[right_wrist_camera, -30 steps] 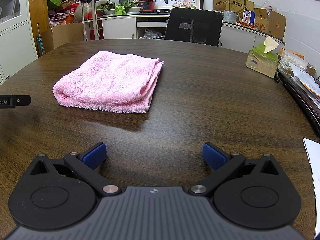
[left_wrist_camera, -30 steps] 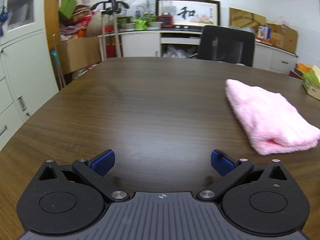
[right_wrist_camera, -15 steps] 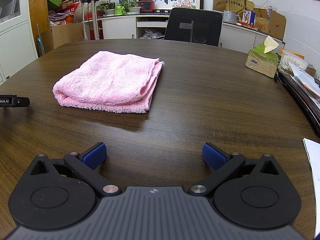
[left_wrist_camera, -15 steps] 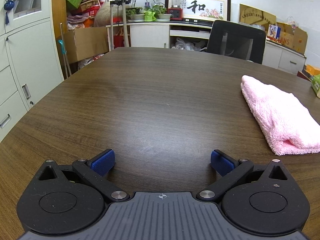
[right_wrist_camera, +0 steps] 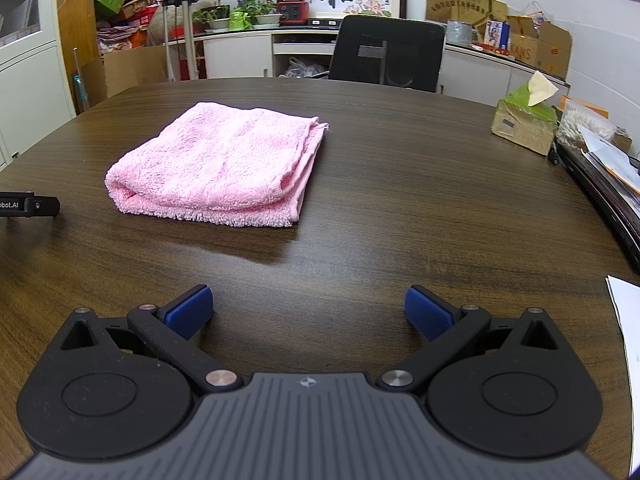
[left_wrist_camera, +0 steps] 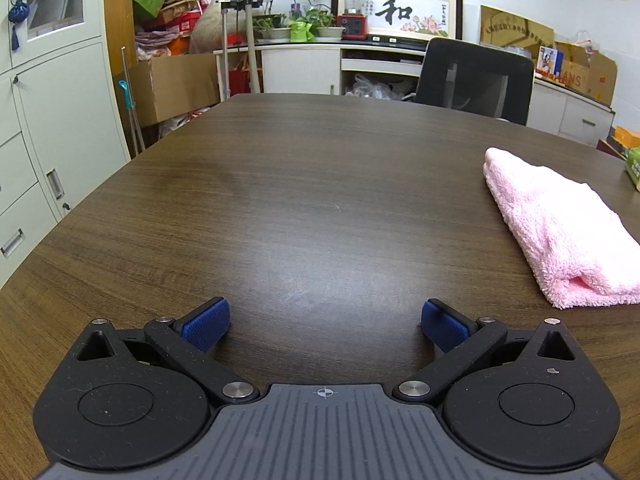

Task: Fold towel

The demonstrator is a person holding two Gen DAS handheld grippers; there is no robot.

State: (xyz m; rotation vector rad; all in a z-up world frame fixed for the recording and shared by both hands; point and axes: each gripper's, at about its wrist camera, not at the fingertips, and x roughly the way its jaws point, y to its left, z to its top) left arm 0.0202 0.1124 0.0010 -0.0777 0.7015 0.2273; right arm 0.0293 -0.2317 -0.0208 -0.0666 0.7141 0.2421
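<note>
A pink fluffy towel [right_wrist_camera: 224, 168] lies folded into a thick rectangle on the dark wooden table [right_wrist_camera: 420, 184]. In the left wrist view the same towel [left_wrist_camera: 560, 224] sits at the right edge. My right gripper [right_wrist_camera: 308, 312] is open, low over the table, well short of the towel's near edge, holding nothing. My left gripper [left_wrist_camera: 325, 324] is open too, over bare wood to the left of the towel. The tip of the left gripper [right_wrist_camera: 30, 205] shows at the left edge of the right wrist view, apart from the towel.
A tissue box [right_wrist_camera: 524, 124], a bag and papers [right_wrist_camera: 616, 160] crowd the table's right side. White paper [right_wrist_camera: 628, 320] lies at the near right. A black office chair [right_wrist_camera: 388, 56] stands at the far edge. Cabinets [left_wrist_camera: 52, 128] are to the left.
The left gripper's view has swung a little leftward and levelled, so the towel sits further right in it. The right gripper and the towel have stayed still.
</note>
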